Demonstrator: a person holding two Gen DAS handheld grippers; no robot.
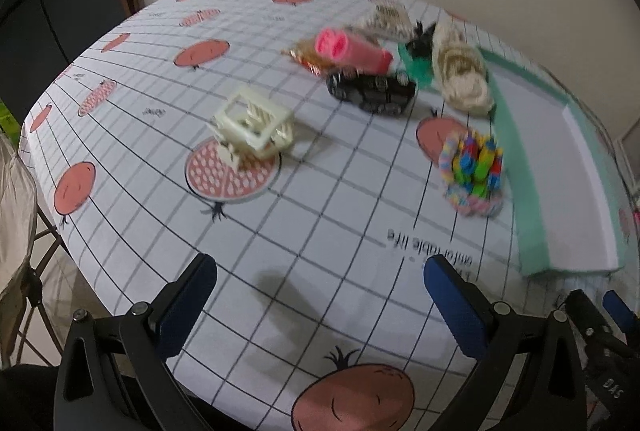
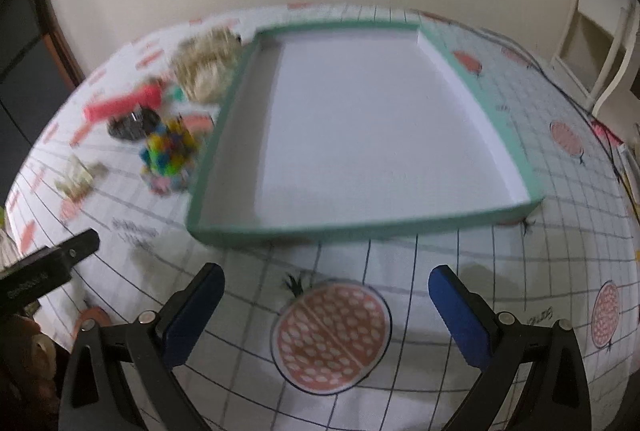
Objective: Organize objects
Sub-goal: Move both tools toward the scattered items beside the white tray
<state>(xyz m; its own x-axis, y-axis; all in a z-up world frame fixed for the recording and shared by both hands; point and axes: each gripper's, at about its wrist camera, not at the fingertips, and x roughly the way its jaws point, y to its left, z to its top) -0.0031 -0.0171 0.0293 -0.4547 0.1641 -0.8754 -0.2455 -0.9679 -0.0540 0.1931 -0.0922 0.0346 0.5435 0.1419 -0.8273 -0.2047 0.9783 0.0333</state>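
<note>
Green tray (image 2: pixel 360 229) bare, toys (image 1: pixel 474 167) beside it; we hold left tongs (image 1: pixel 320 305) and right tongs (image 2: pixel 326 311) apart, ready to grab

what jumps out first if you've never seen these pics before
The big shallow green tray with a white inside, empty, fills the middle of the right wrist view. To its left sits a loose cluster of small things, the brightest being a pink roll and a multicoloured toy, with a cream hair clip set apart. Both claws, left and right, hang open over the fruit-print tablecloth.
</note>
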